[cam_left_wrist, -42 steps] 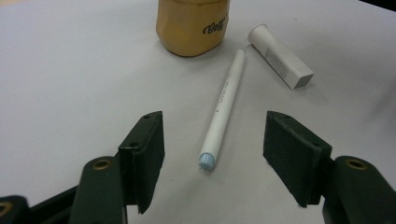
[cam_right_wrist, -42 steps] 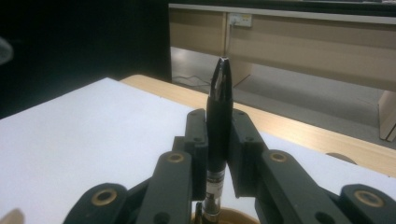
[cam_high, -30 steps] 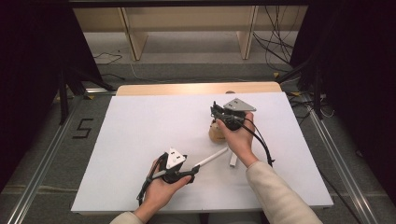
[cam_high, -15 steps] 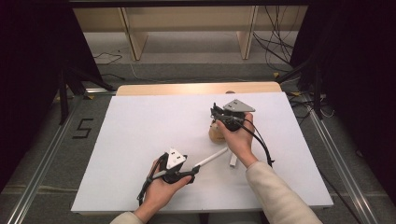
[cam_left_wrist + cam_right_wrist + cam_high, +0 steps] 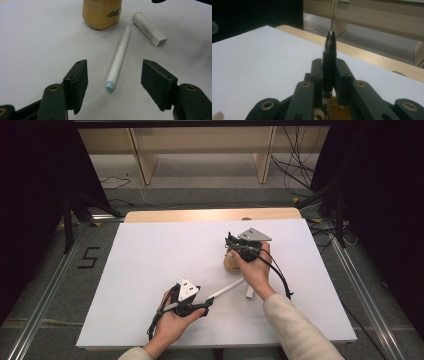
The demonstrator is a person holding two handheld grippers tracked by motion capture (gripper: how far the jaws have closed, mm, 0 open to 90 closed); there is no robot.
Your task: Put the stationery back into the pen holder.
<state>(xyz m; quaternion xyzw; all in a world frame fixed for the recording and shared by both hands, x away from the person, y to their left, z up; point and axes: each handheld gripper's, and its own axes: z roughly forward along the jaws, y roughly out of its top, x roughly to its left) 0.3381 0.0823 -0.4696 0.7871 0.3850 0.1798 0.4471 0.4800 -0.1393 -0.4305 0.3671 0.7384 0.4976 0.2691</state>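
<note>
The left tool (image 5: pixel 113 86) lies low over the white worktop (image 5: pixel 150 270), its two black jaws wide apart and holding nothing. Between them, at twelve o'clock in the left gripper view, lies a white pen (image 5: pixel 118 58) with its pale blue end nearest the tool. Beyond the pen, at about eleven o'clock, stands a tan holder (image 5: pixel 101 12); at one o'clock lies a white cap (image 5: pixel 149 28), apart from the pen.

In the high view the right tool (image 5: pixel 235 245) hovers over the tan holder, at about one o'clock from the left tool. Its jaws are closed tight on a black pen (image 5: pixel 329 65), which stands upright with its glossy pointed end up.

The risks, as a judgement: the white pen is round and lies flat, so jaws closing off-centre could roll it away or pinch only its blue end, letting it swing and drop. Lowering the black pen off-line could catch the holder's rim and tip it toward the white pen and cap.
</note>
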